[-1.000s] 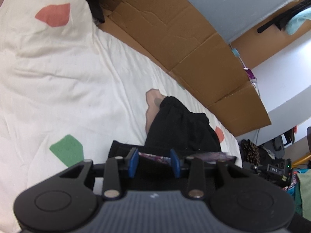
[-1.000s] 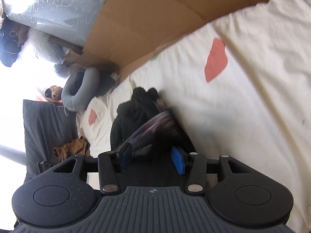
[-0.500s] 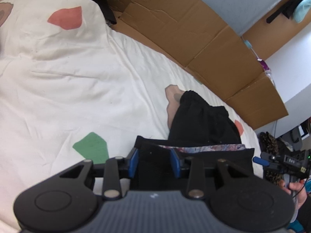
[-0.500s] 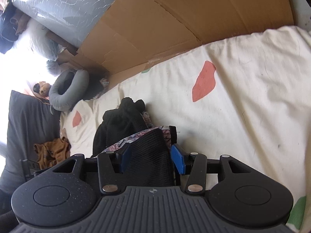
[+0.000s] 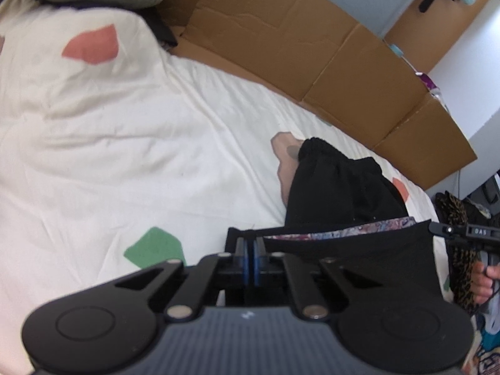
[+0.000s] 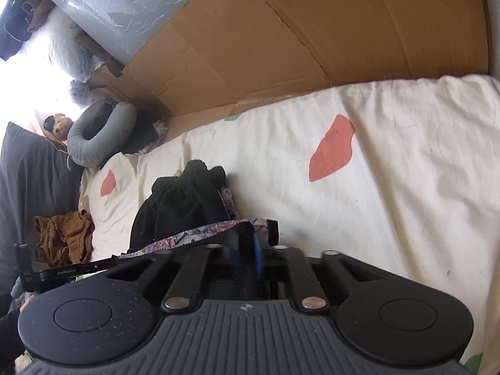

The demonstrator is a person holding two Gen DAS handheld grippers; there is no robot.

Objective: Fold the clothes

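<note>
Right tool's [image 6: 245, 250] blue pads blurred

The garment [image 5: 337, 187] is matt black knit cloth, its hem lined with a patterned woven band [image 5: 337, 234]. The sheet [image 5: 125, 156] at frame left is creased cream cotton-like cloth (colour patches printed flat). Cardboard [image 5: 281, 47] above is dull brown, creased. The gripper [image 5: 250, 262] body is matt black plastic, ribbed, with shiny metal rivets.

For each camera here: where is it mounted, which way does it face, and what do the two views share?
Left wrist: on the left hand-held gripper, looking down across the bed toward the cardboard; a hand shows at right.
Right wrist: on the right hand-held gripper, facing the cardboard.
Shared: black garment, each gripper shut on its hem.
</note>
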